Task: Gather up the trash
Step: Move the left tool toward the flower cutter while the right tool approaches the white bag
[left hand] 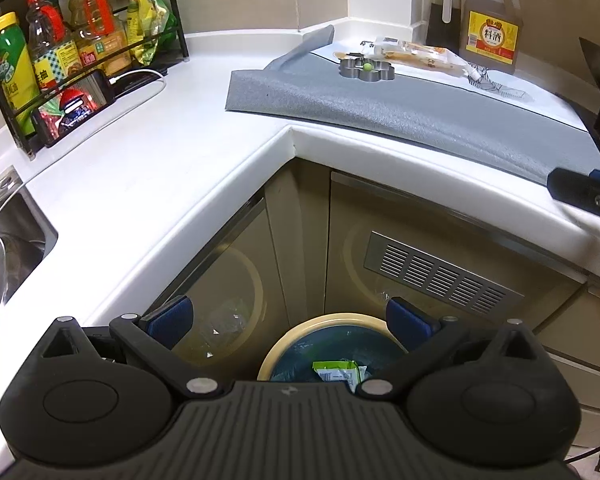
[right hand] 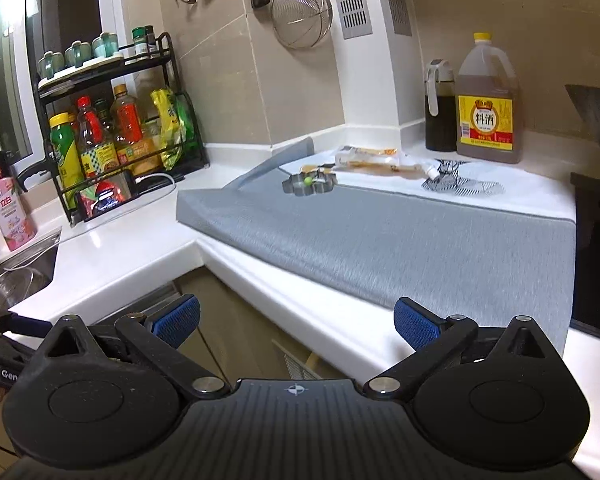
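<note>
Below the corner of the white counter [left hand: 148, 168], a round bin [left hand: 300, 332] with a cream rim and a dark liner stood on the floor against the beige cupboard doors. A green and white wrapper [left hand: 336, 372] lay inside it. The left gripper [left hand: 290, 320] hung directly above the bin, its blue-padded fingers [left hand: 172, 320] spread wide and holding nothing. The right gripper [right hand: 296, 322] was also released and empty, hovering over the near edge of the counter with its fingers [right hand: 416, 326] far apart; its tip showed at the right edge of the left wrist view.

On the counter a grey mat [right hand: 400, 240] covered the right stretch. At its far side lay a flower-shaped metal mould [right hand: 310, 182] with a small green ball [right hand: 308, 179] inside, and just beyond it a clear plastic packet [right hand: 376, 162] with brownish contents. Further right, a large bottle [right hand: 486, 100] with a yellow cap and label stood next to a dark jug [right hand: 440, 108] by the wall. On the left, a black rack [right hand: 120, 128] held sauce bottles and snack bags, near a sink [left hand: 4, 232].
</note>
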The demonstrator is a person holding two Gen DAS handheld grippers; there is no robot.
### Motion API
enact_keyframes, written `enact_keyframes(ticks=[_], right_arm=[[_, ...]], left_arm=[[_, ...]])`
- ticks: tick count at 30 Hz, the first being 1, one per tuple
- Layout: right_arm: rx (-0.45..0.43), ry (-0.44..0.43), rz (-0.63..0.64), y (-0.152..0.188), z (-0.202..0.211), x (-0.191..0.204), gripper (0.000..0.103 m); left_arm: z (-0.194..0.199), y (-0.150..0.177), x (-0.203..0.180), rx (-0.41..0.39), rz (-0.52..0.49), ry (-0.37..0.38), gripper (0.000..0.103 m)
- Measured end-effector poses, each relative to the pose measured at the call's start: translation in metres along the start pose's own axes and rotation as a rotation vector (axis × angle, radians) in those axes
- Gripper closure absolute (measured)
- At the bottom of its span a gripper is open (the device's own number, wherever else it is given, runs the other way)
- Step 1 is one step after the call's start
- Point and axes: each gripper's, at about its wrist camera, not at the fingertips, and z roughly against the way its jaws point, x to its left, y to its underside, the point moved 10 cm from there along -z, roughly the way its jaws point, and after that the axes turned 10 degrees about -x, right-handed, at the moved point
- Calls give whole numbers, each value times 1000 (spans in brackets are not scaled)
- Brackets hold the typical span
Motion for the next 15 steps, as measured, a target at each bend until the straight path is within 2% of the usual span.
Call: enact_keyframes(ticks=[15], right_arm=[[-38,69,-36,-22,-41,-41,0]], left_arm=[[-33,-37,-23,8,-58,8,0]])
